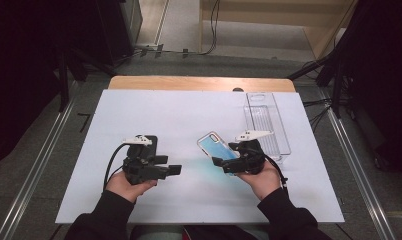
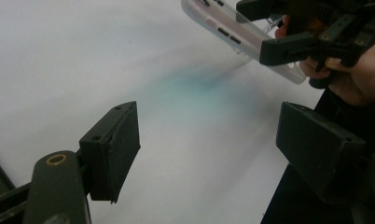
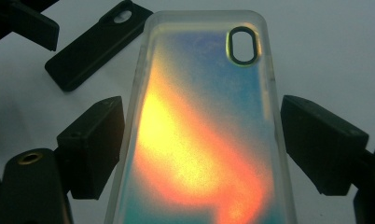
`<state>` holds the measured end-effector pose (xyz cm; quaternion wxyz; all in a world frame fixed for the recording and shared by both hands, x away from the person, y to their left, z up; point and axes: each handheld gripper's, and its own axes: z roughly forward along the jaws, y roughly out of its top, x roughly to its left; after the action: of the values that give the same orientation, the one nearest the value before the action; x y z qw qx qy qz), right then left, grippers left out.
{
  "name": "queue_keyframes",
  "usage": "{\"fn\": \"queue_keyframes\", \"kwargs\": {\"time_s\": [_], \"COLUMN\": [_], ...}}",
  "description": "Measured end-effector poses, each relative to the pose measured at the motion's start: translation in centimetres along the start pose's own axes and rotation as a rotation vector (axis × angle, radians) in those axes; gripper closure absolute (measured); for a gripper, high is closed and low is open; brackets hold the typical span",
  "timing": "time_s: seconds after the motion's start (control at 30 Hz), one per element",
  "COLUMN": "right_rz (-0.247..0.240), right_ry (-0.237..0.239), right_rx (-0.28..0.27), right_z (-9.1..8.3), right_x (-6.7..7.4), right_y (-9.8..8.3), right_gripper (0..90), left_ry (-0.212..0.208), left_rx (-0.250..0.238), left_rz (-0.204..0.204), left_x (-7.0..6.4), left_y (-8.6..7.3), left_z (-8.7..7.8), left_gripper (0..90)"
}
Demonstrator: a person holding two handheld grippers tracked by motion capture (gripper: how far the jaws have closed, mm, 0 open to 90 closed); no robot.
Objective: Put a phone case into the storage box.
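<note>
Your left gripper (image 1: 175, 170) sits low on the near left of the white tabletop (image 1: 154, 115), pointing toward the middle. Its fingers (image 2: 112, 149) stand wide apart with nothing but bare sheet between them in the left gripper view. Just beyond that gripper, a black phone case (image 1: 150, 142) lies flat on the tabletop; in the right gripper view it (image 3: 94, 44) shows camera-hole end up, off to the upper left.

Over on the near right, your right gripper (image 1: 223, 165) points inward toward the left one. You've got the iridescent phone case (image 1: 217, 145) in it, a translucent-rimmed case that reads blue-green from above and glows orange and yellow in the right gripper view (image 3: 199, 140). The right fingers (image 3: 94, 144) flank its two long edges, spread as wide as the case itself, and they're clamped on its near end. In the left gripper view the case (image 2: 237, 35) sticks out tilted from those fingers, clear of the sheet, with a teal tint cast on the tabletop underneath. Its camera cutout is at the far end, away from your hand.

Farther back on the right, a clear plastic tray (image 1: 269, 122) lies lengthwise, just beside and beyond your right gripper. Past the white sheet, the wooden tabletop edge (image 1: 189, 82) runs across.
</note>
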<state>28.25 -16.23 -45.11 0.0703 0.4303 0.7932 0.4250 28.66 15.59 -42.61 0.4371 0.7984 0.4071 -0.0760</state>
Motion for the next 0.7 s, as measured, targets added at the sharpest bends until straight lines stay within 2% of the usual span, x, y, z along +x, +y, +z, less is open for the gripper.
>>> {"fn": "queue_keyframes", "kwargs": {"time_s": [0.3, 0.4, 0.63, 0.7], "right_rz": [0.048, 0.069, 0.071, 0.084], "right_ry": [0.009, 0.011, -0.009, -0.006], "right_rx": [-0.025, -0.040, -0.049, -0.054], "right_z": [0.9, 1.2, 2.1, 2.4], "right_x": [0.8, 0.9, 1.3, 1.5], "right_y": [0.1, 0.1, 0.1, 0.1], "right_gripper": [15.0, 15.0, 15.0, 15.0], "left_ry": [0.027, 0.060, 0.070, 0.069], "left_rx": [0.000, -0.003, -0.005, -0.013], "left_rz": [-0.022, -0.023, -0.029, -0.029], "left_x": [-0.3, -0.3, -0.6, -0.5], "left_y": [1.9, 2.1, 2.4, 2.5], "left_z": [0.9, 1.3, 2.0, 2.1], "left_gripper": [21.7, 21.7, 21.8, 21.8]}}
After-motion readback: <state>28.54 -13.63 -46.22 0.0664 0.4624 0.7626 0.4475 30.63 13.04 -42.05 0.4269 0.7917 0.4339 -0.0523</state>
